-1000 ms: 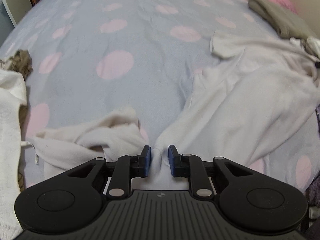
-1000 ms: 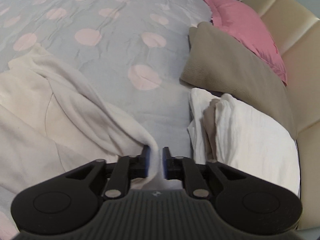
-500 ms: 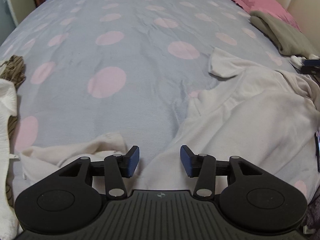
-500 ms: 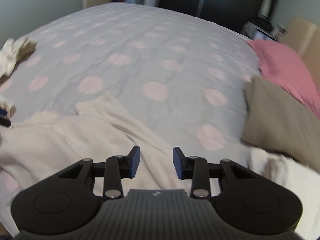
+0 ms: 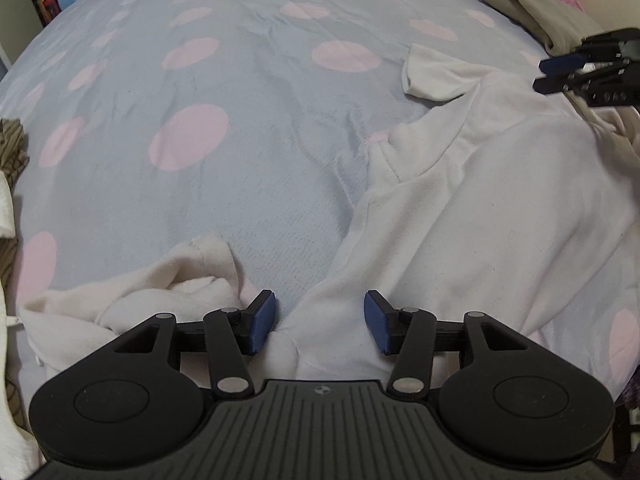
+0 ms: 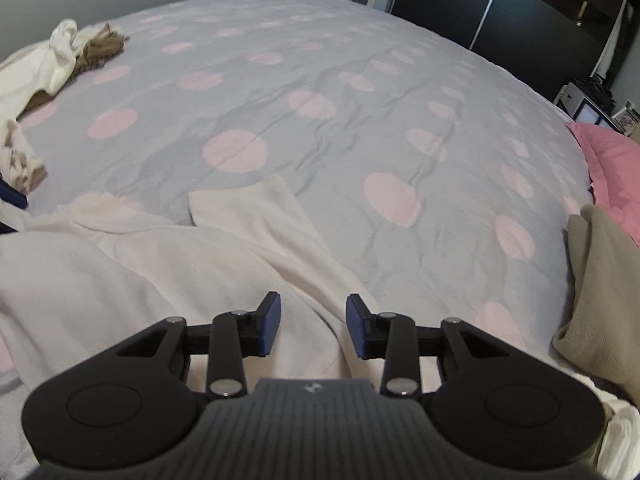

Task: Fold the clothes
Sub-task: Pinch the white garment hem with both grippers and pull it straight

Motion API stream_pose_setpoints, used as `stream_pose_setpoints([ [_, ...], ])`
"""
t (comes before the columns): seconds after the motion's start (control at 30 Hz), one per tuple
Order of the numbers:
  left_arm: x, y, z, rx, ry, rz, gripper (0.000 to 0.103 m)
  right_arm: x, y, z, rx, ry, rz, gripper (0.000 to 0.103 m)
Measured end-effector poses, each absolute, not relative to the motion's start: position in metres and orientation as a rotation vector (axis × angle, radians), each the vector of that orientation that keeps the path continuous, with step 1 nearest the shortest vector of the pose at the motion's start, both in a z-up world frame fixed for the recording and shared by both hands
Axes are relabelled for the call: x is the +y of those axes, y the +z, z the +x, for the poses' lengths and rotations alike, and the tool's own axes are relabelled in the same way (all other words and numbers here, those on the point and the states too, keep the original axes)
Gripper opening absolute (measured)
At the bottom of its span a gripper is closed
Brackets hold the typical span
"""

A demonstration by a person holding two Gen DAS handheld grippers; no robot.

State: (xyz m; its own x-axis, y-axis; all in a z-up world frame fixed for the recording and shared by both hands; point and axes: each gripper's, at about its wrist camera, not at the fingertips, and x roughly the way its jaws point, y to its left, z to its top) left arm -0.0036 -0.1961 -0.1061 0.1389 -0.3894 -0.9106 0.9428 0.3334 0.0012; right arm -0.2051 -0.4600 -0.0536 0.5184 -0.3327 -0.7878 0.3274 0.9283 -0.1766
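A cream fleece garment lies spread on the bed, one sleeve end pointing away and another part bunched at the near left. My left gripper is open just above the garment's near edge, nothing between its fingers. In the right wrist view the same garment fills the lower left, its sleeve end lying flat. My right gripper is open over a fold of the fabric and holds nothing. It also shows in the left wrist view as the right gripper at the far right edge.
The bed has a grey cover with pink dots. An olive folded cloth and a pink pillow lie at the right. A white and brown pile of clothes sits at the far left. Dark wardrobe doors stand behind the bed.
Both grippers were shut on the garment's edge one second ago and have opened, letting it drop onto the bed. The right gripper has swung left, away from the folded stack.
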Motion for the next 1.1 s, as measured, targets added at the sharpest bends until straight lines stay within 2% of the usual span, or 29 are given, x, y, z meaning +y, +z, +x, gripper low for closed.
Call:
stream_pose_setpoints([
  [0.07, -0.196, -0.105, -0.005, 0.985, -1.101, 0.713, 0.043, -0.46, -0.06, -0.201, 0.969, -0.382, -0.004, 0.039],
  [0.13, -0.195, -0.104, -0.004, 0.99, -1.117, 0.71, 0.03, -0.459, -0.065, -0.199, 0.984, -0.371, -0.008, 0.039],
  [0.27, -0.191, -0.102, -0.004, 0.991, -1.117, 0.699, 0.022, -0.464, -0.071, -0.197, 0.987, -0.374, 0.004, 0.041],
  [0.3, -0.19, -0.102, -0.003, 0.991, -1.114, 0.696, 0.018, -0.465, -0.072, -0.197, 0.989, -0.365, 0.018, 0.038],
  [0.37, -0.189, -0.102, -0.002, 0.994, -1.111, 0.687, 0.013, -0.463, -0.071, -0.195, 0.998, -0.343, 0.027, 0.026],
  [0.4, -0.189, -0.101, -0.002, 0.993, -1.11, 0.684, 0.011, -0.461, -0.071, -0.194, 1.008, -0.329, 0.018, 0.017],
  [0.43, -0.188, -0.1, -0.003, 0.989, -1.11, 0.683, 0.008, -0.458, -0.069, -0.193, 1.016, -0.322, 0.011, 0.015],
  [0.5, -0.186, -0.098, -0.004, 0.977, -1.106, 0.677, 0.008, -0.453, -0.066, -0.193, 1.022, -0.326, -0.018, 0.01],
  [0.6, -0.181, -0.09, -0.003, 0.946, -1.09, 0.651, 0.006, -0.452, -0.054, -0.199, 0.993, -0.355, -0.024, 0.008],
  [0.97, -0.154, -0.033, 0.009, 0.851, -1.149, 0.464, 0.005, -0.432, 0.016, -0.253, 0.871, -0.332, 0.025, 0.006],
  [1.1, -0.146, -0.03, 0.002, 0.894, -1.249, 0.494, 0.005, -0.422, 0.022, -0.28, 0.892, -0.281, 0.044, 0.006],
])
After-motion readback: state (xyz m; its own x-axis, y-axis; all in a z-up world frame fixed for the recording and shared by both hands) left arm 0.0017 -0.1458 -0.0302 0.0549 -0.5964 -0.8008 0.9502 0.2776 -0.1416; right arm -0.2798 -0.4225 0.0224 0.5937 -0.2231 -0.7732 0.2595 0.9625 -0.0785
